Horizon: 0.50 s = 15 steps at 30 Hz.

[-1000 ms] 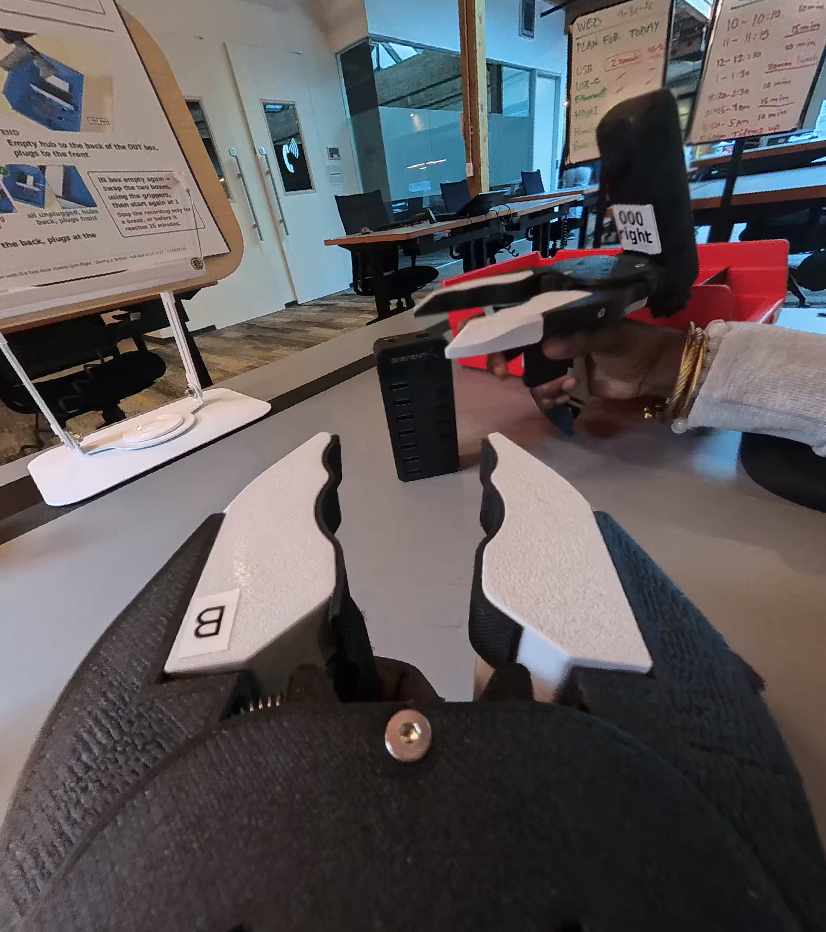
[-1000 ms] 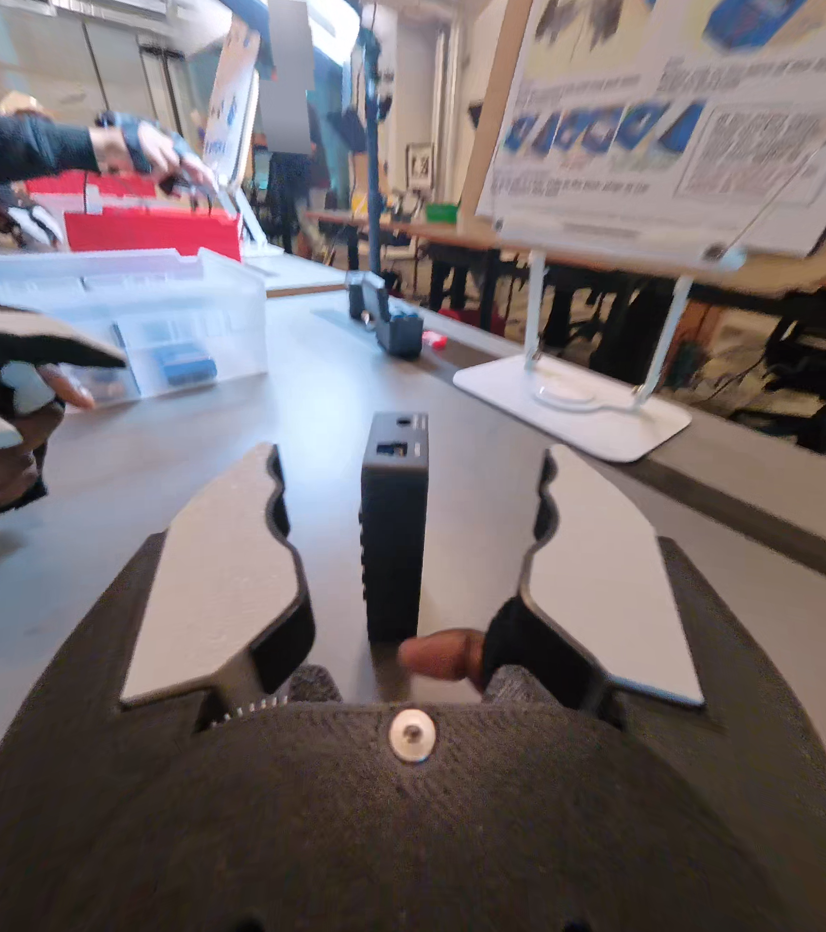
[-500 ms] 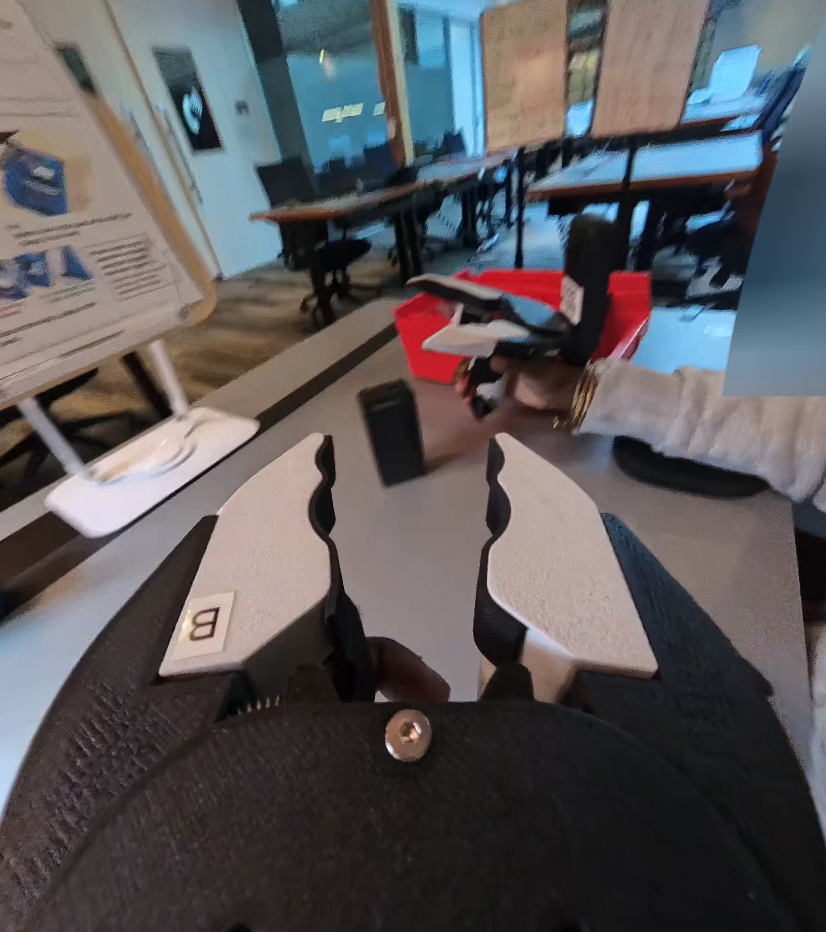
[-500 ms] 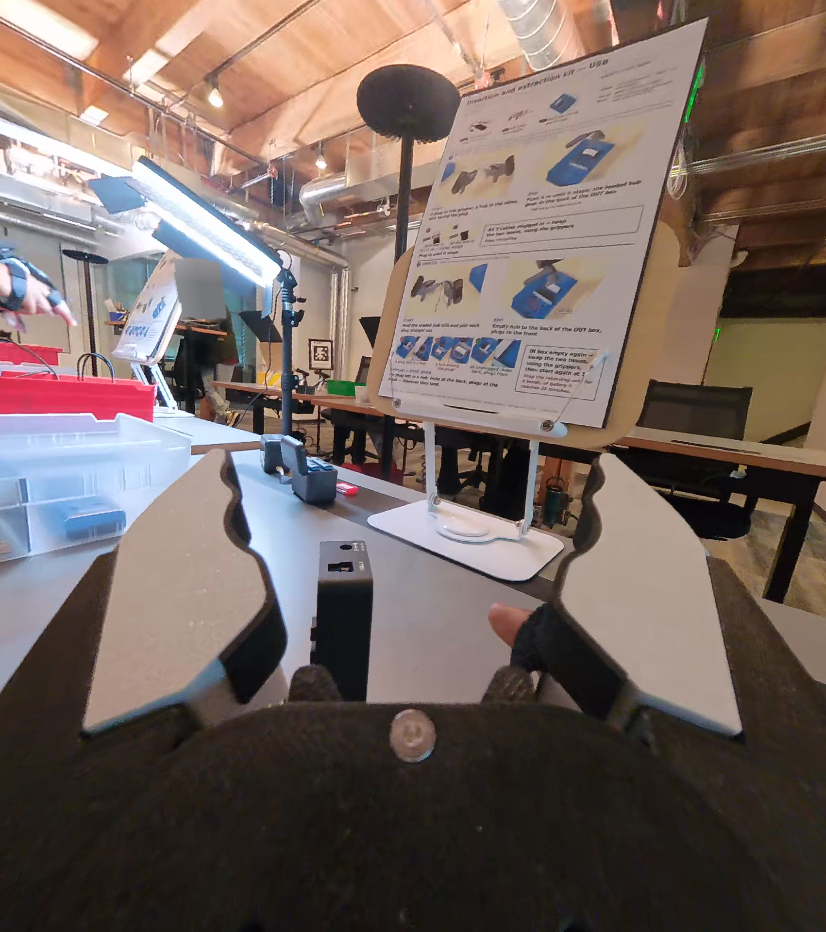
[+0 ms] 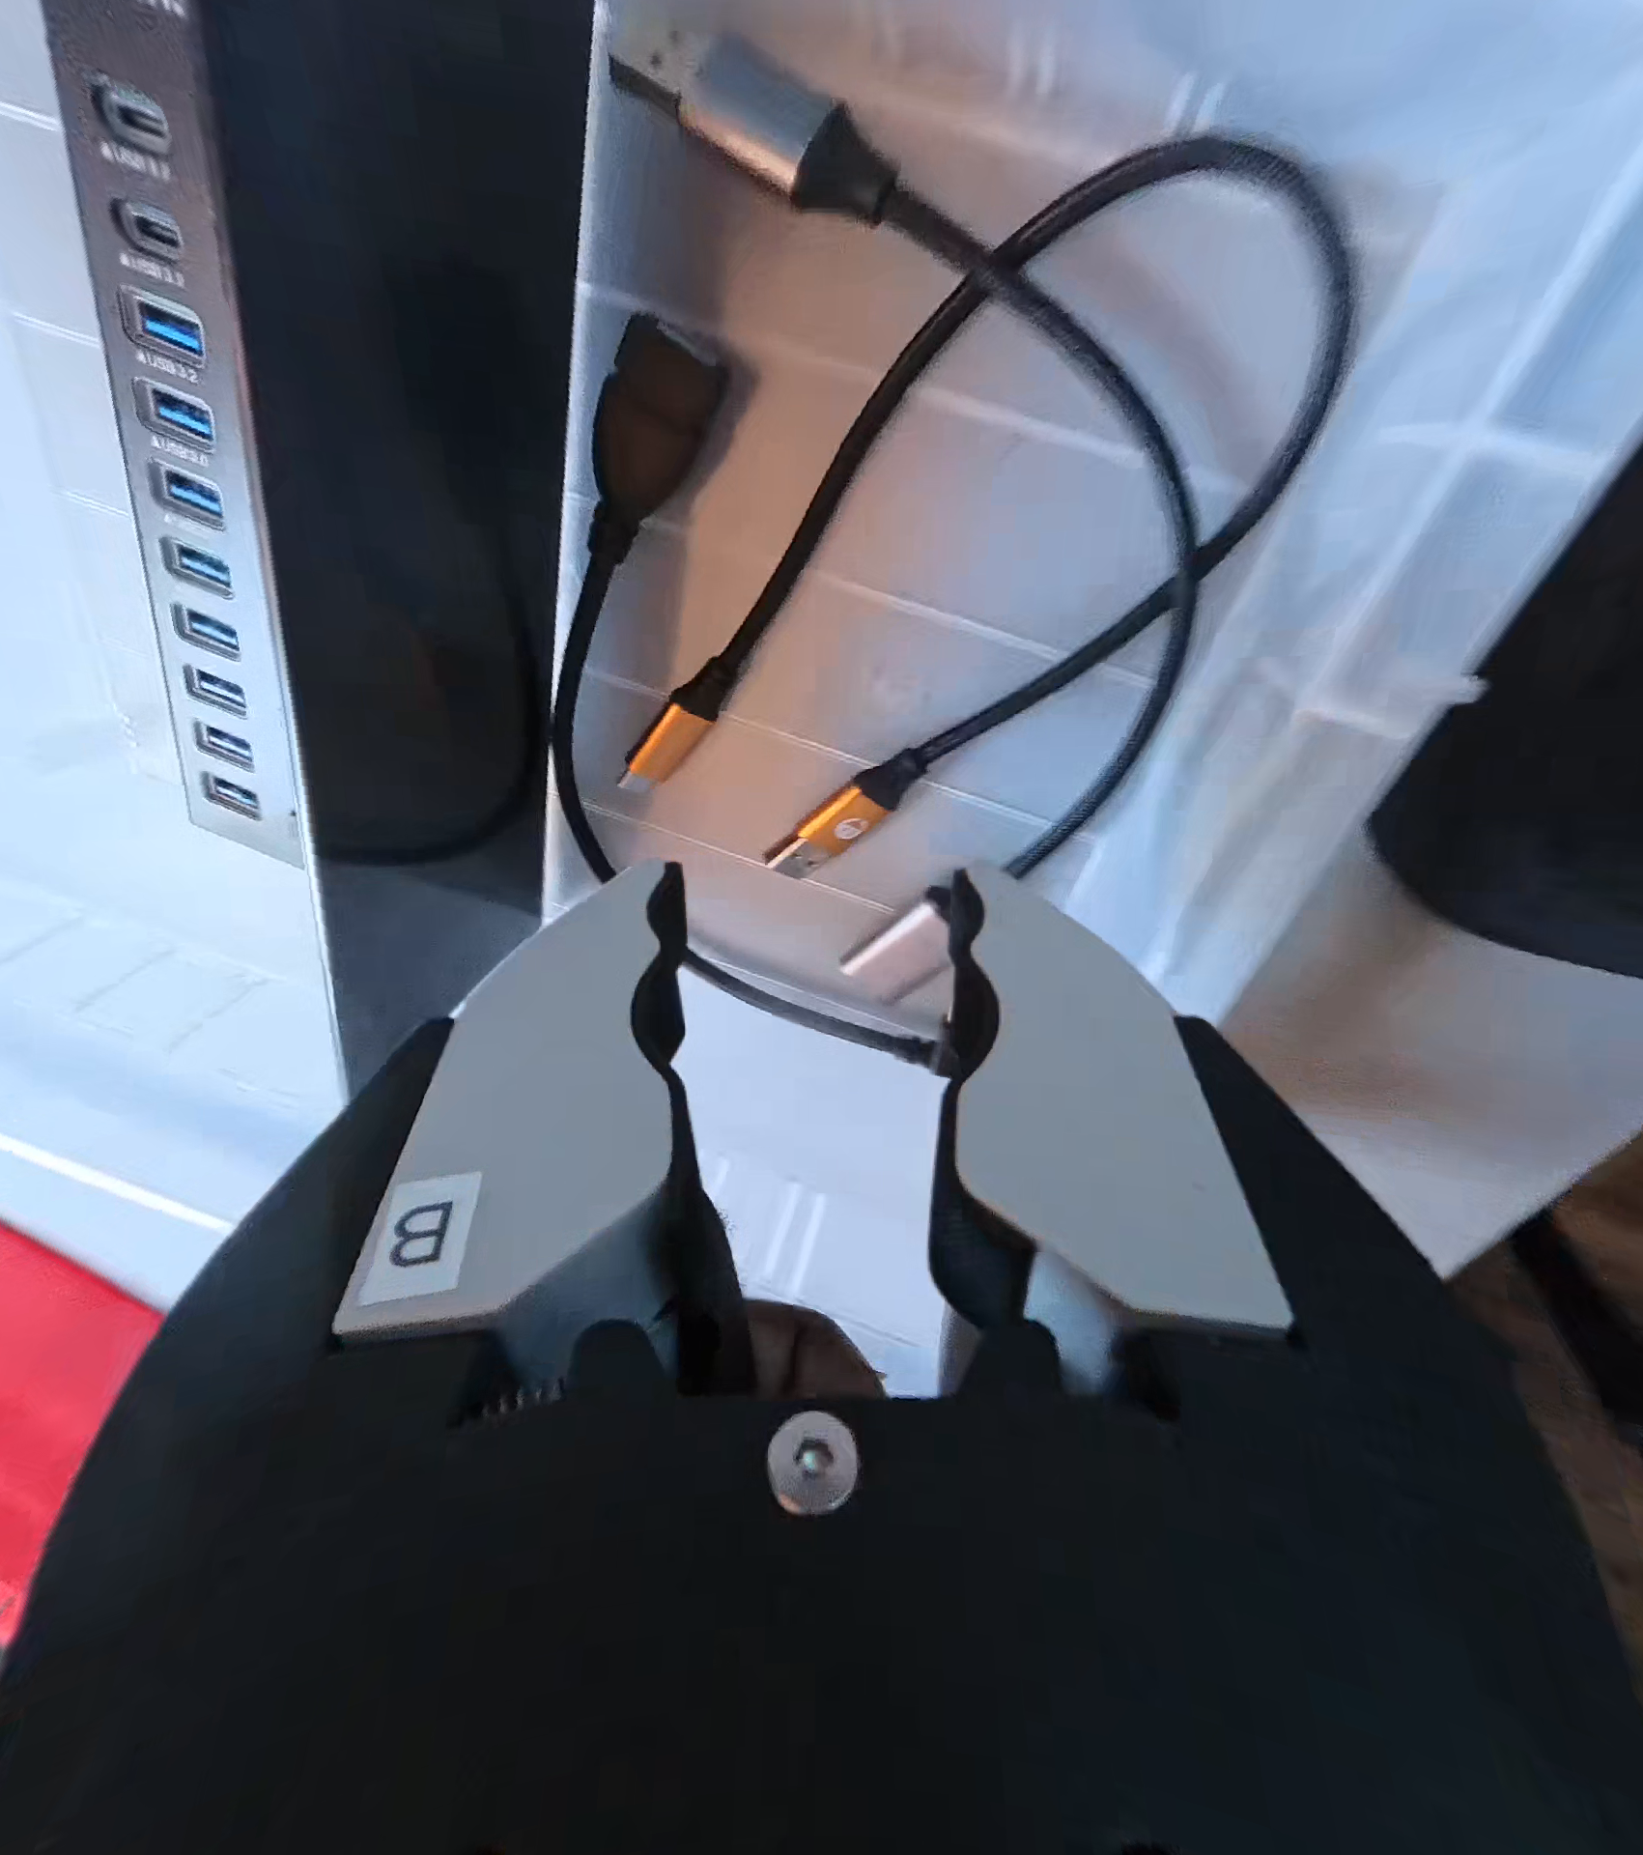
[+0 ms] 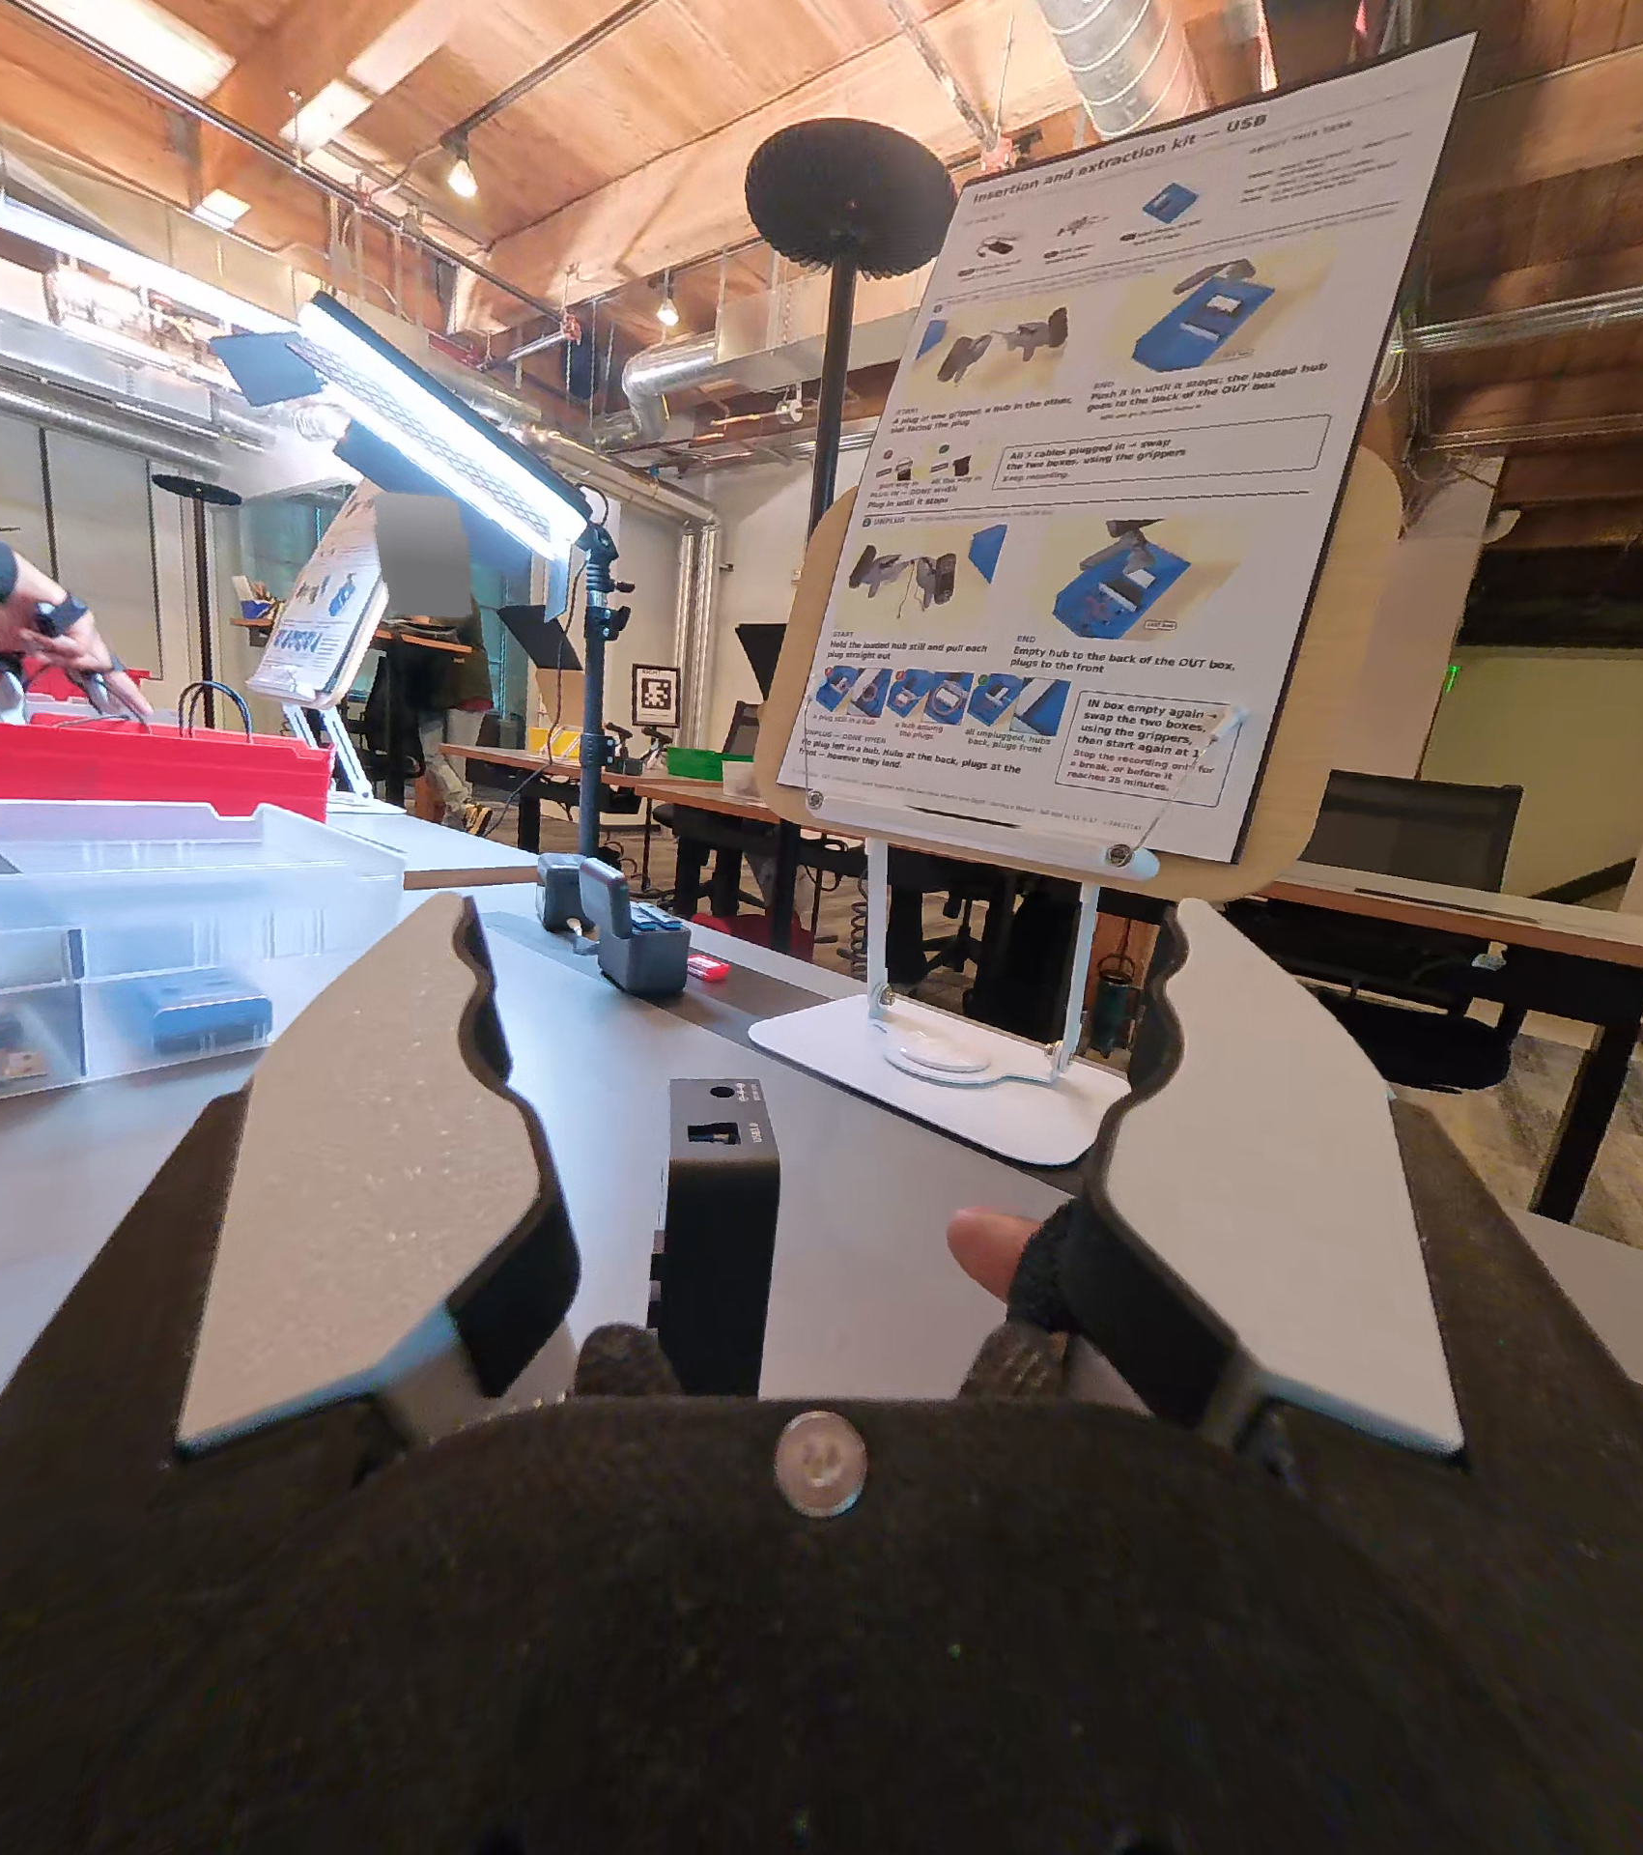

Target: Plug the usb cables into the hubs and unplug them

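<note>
**Operator:** Left gripper (image 5: 812,903) status?

**Technician:** Fingers spread, nothing between them. It looks down into a clear plastic bin (image 5: 1459,422) that holds loose cables. A thin black cable (image 5: 777,994) crosses the gap between the fingers without being pinched. A silver plug (image 5: 887,954) lies just inside the right-hand fingertip (image 5: 973,939), partly hidden by it.

**Operator:** Which connector is nearest?

**Technician:** That silver plug. Just beyond it lies an orange USB-A plug (image 5: 832,823), then an orange slim plug (image 5: 671,738), probably USB-C, though motion blur prevents confirmation. Both orange plugs run diagonally, tips toward the gripper and to its left, cables trailing up and right. A black socket end (image 5: 656,422) and a grey USB-A plug (image 5: 747,110) lie farther off.

**Operator:** Hubs?

**Technician:** A tall multi-port hub (image 5: 185,482) sits in the compartment to the left, behind a divider (image 5: 571,502), its port row running away from the gripper. A second black hub (image 6: 717,1225) stands upright on the grey table (image 6: 44,1235), between the wide-spread fingers of the right gripper (image 6: 817,923) but untouched by them.

**Operator:** Governing relation for the pickup?

**Technician:** Plug axis versus finger gap. The orange plugs lie skewed to the closing line, so the left gripper likely needs a wrist turn and a short advance. It is the nearer gripper to the cables; the right is placed to steady its hub.
</note>
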Motion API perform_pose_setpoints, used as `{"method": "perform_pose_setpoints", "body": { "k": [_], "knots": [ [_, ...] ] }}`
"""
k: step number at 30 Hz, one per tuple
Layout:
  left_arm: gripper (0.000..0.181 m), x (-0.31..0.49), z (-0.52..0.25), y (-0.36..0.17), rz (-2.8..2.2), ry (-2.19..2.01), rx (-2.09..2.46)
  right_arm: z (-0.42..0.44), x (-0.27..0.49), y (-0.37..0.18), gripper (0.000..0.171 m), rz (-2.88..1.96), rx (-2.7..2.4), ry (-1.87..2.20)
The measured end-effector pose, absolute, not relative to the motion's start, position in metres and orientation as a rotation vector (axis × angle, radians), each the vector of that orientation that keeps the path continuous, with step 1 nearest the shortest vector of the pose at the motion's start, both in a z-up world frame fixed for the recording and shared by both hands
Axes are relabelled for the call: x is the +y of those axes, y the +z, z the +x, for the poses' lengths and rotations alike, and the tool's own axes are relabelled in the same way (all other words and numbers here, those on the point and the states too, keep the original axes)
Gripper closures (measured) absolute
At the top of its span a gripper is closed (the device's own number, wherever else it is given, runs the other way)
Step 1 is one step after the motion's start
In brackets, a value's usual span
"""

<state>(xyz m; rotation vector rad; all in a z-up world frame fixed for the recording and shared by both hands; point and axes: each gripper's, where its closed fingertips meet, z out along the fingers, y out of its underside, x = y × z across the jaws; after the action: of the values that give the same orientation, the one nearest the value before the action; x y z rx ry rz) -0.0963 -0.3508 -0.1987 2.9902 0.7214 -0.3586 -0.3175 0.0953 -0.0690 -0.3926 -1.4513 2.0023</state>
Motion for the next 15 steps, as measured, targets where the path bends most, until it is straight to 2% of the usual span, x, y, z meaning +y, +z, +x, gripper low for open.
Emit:
{"method": "perform_pose_setpoints", "body": {
  "k": [7,9,10,15],
  "knots": [
    [0.145,-0.358,-0.097,-0.227,2.959,-0.181,0.463,-0.320,0.100,-0.067,0.050,-0.418,-1.429,2.026],
    [0.151,-0.360,-0.101,-0.236,2.976,-0.165,0.451,-0.319,0.100,-0.066,0.051,-0.412,-1.427,2.025],
    [0.161,-0.355,-0.098,-0.237,3.019,-0.109,0.454,-0.319,0.100,-0.066,0.052,-0.409,-1.428,2.022],
    [0.168,-0.363,-0.100,-0.229,2.971,-0.215,0.366,-0.318,0.100,-0.065,0.053,-0.391,-1.429,2.008]
  ]
}}
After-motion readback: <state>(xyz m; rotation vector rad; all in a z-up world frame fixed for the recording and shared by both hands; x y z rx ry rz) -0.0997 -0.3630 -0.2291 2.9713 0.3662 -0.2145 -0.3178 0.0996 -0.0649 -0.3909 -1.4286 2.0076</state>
